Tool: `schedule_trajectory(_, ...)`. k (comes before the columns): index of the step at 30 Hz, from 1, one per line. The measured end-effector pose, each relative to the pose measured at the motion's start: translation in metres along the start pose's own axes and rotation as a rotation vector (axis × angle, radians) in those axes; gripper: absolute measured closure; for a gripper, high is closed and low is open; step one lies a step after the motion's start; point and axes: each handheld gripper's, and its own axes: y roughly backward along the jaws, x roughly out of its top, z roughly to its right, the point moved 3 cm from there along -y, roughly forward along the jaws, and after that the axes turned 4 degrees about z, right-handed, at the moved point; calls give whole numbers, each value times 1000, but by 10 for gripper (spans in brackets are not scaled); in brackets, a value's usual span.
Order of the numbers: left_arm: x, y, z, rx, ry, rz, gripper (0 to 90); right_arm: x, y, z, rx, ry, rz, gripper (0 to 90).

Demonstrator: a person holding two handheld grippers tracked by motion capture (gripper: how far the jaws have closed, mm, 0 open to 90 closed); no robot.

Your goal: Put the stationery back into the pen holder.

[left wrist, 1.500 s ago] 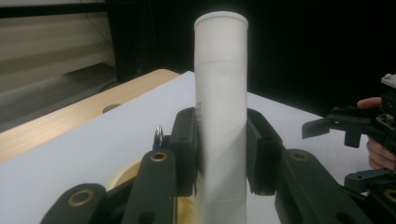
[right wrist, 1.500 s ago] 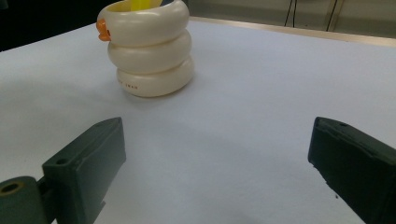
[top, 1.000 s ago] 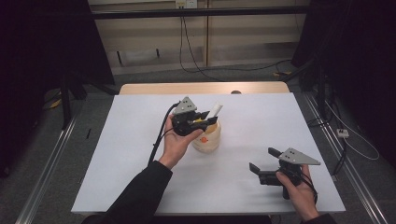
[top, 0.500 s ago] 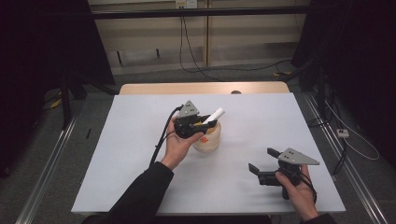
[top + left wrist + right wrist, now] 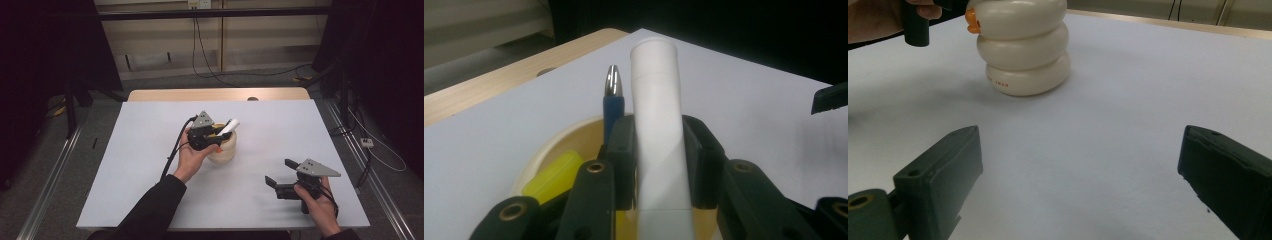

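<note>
White tube: a plain white cylinder (image 5: 658,135), clamped between the two jaws of my left claw (image 5: 658,165); it sticks out past the jaw tips, slanting up and away over the holder. In the high view its free end (image 5: 229,125) pokes out to the right of the claw, above the holder's rim.

Left claw: closed on the white tube, jaws pressed against both its sides. It hangs right over the mouth of the holder (image 5: 222,147), near the middle of the table, with my left hand (image 5: 192,155) wrapped round its body.

Holder: a cream pot shaped like three stacked rings (image 5: 1023,47), standing upright on the table, with an orange bit (image 5: 971,21) on its top ring.

Inside the holder: a blue pen with a silver tip (image 5: 613,97) standing up just beside the tube, and a yellow piece (image 5: 555,175) lying low against the rim.

Right claw: wide open and gripping nothing (image 5: 1080,185), resting low near the table's near right corner (image 5: 285,180), well apart from the holder, its jaws pointed toward it.

Table: white top (image 5: 150,150), with a wooden strip along the far edge (image 5: 215,95).
</note>
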Motion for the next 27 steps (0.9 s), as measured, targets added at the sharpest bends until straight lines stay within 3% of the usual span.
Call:
schedule_trajectory(4,1,2,-2,8,9,9,636,0,0,0,0,2,-2,43)
schedule_trajectory(6,3,3,-2,24,6,13,555,0,0,0,1,2,0,43)
schedule_trajectory(14,8,12,2,15,-3,19,419,1,0,0,-1,4,3,43)
schedule_trajectory(18,12,20,5,15,-21,17,385,1,0,0,-2,4,4,43)
schedule_trajectory(27,13,45,-1,50,-9,4,225,0,0,-1,-2,6,4,42)
